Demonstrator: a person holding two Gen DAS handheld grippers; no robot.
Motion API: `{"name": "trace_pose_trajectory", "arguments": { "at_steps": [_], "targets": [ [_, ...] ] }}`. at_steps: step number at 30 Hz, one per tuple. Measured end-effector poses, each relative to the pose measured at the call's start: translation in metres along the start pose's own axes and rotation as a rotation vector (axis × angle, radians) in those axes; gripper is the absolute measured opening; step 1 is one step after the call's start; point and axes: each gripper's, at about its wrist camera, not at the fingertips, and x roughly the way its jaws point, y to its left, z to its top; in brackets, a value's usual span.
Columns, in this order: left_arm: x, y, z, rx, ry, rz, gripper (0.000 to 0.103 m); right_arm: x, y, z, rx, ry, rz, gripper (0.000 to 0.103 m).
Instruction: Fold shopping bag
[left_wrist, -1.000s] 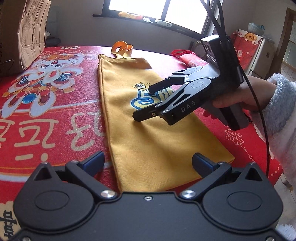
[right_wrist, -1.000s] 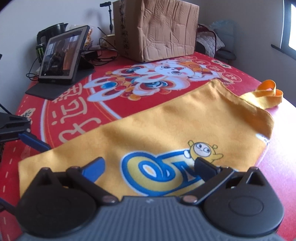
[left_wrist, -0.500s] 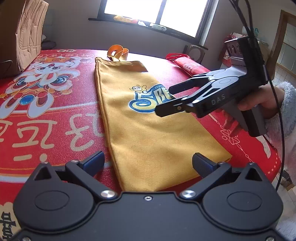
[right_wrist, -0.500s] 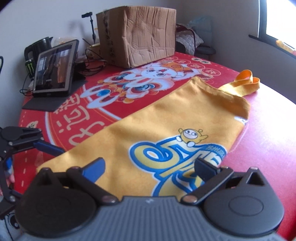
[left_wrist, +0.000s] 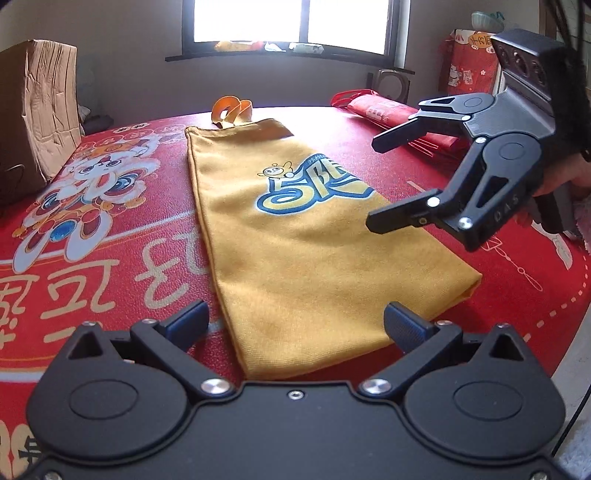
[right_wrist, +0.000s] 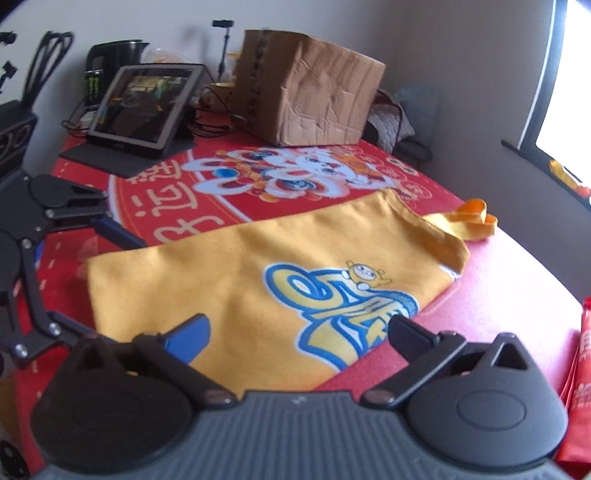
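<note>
Yellow fabric shopping bag (left_wrist: 303, 236) lies as a long narrow strip on red printed tablecloth (left_wrist: 110, 229), likely folded lengthwise; left gripper (left_wrist: 295, 325) and right gripper (left_wrist: 376, 181) hover above with fingers apart, holding nothing; a crosswise fold would need an end pinched.

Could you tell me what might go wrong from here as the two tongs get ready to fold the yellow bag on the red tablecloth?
The yellow bag already lies doubled lengthwise, so a pinch at its near edge might catch only the top layer and open it. Its near right corner sits close to the edge of the table; a pull could drag it off. The orange handles stick out loose at the far end and may end up outside the fold. Both the left tongs and right tongs are open, holding nothing.
</note>
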Motion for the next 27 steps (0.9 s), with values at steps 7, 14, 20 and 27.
{"name": "trace_pose_trajectory", "arguments": {
  "at_steps": [7,14,20,27],
  "targets": [
    [-0.001,0.005,-0.002,-0.015,-0.018,-0.021,0.102,-0.007,0.016,-0.016,-0.029,-0.102,-0.028,0.093],
    [-0.002,0.007,-0.004,-0.009,-0.024,-0.039,0.103,0.004,0.014,-0.016,0.006,-0.045,-0.005,0.023],
    [-0.004,0.009,-0.005,-0.006,-0.034,-0.053,0.103,0.009,0.012,-0.022,0.043,0.011,0.009,0.021],
    [-0.007,0.018,-0.001,-0.101,-0.035,-0.076,0.103,0.011,0.002,-0.024,0.151,0.028,0.031,0.021]
  ]
}}
